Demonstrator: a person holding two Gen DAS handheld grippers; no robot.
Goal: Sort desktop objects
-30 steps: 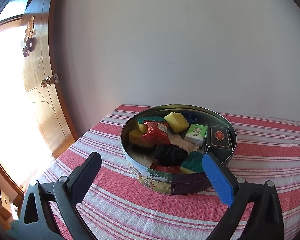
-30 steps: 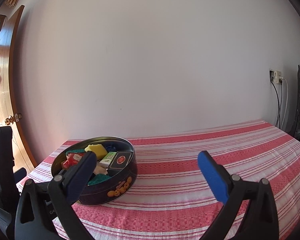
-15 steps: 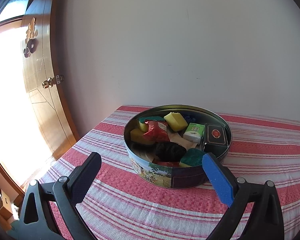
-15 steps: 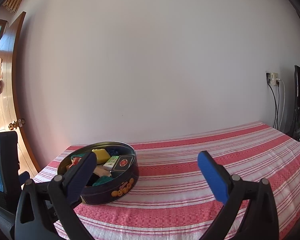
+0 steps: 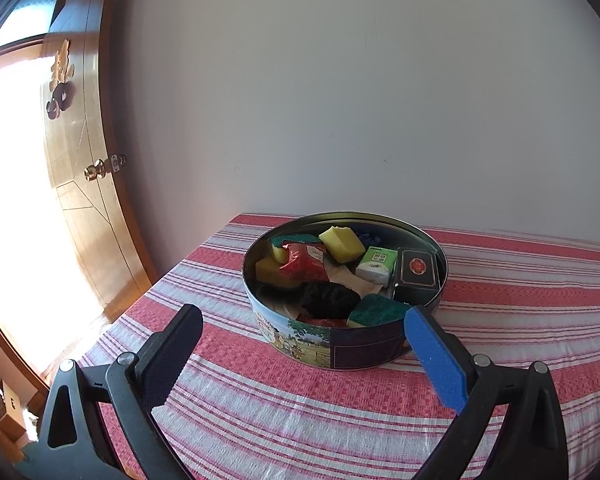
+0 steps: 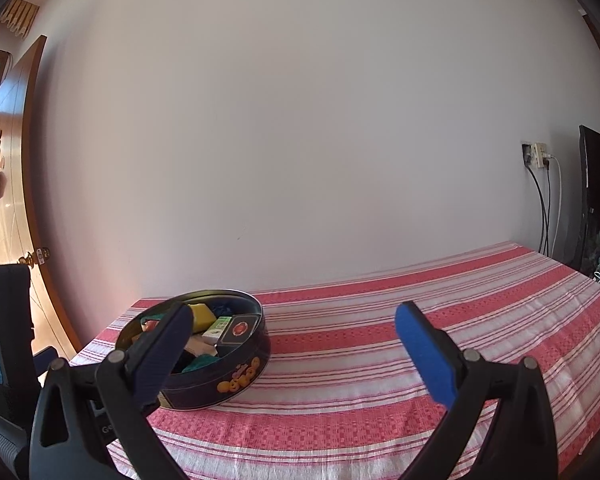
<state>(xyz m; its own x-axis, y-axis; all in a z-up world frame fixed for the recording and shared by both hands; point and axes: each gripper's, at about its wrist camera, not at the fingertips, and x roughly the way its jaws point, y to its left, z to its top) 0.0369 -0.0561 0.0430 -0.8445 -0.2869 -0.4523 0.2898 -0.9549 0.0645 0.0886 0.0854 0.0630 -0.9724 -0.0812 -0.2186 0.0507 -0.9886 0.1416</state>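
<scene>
Your left claw [image 5: 302, 344] is spread wide, its two fingers far apart with nothing between them. The dark pad sits on the left finger [image 5: 172, 354] and the blue pad on the right finger [image 5: 436, 360]; both point forward and slightly inward from the black frame below. Your right claw [image 6: 292, 344] is in the same pose: spread wide and empty, dark-padded finger [image 6: 162, 354] on the left, blue-padded finger [image 6: 426, 354] on the right. Neither claw touches anything. At the left edge of the right wrist view, part of your left claw's black body shows.
</scene>
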